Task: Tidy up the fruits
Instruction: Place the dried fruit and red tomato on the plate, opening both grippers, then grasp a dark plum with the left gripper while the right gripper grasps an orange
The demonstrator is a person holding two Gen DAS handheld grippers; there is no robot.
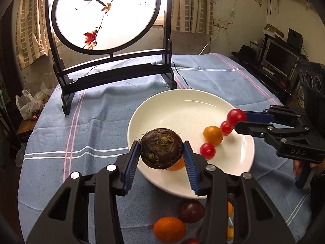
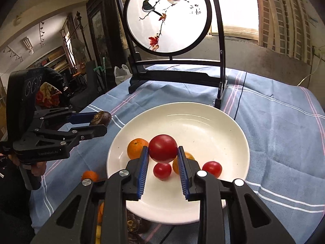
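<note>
My left gripper (image 1: 161, 151) is shut on a dark brown water chestnut (image 1: 160, 147) and holds it above the near left rim of the white plate (image 1: 182, 101). My right gripper (image 2: 163, 151) is shut on a red tomato (image 2: 163, 148) held over the plate (image 2: 203, 118). In the plate lie two small red tomatoes (image 2: 162, 170) (image 2: 212, 168), an orange tomato (image 1: 212, 135) and an orange (image 2: 137, 147). The right gripper (image 1: 237, 120) also shows in the left wrist view, the left gripper (image 2: 101, 123) in the right wrist view.
A round bird-painting screen on a black stand (image 1: 105, 14) stands at the back of the blue-clothed table (image 1: 91, 122). On the cloth before the plate lie an orange (image 1: 169, 228), a dark chestnut (image 1: 192, 210) and other small fruits. A monitor (image 1: 281, 58) is at the right.
</note>
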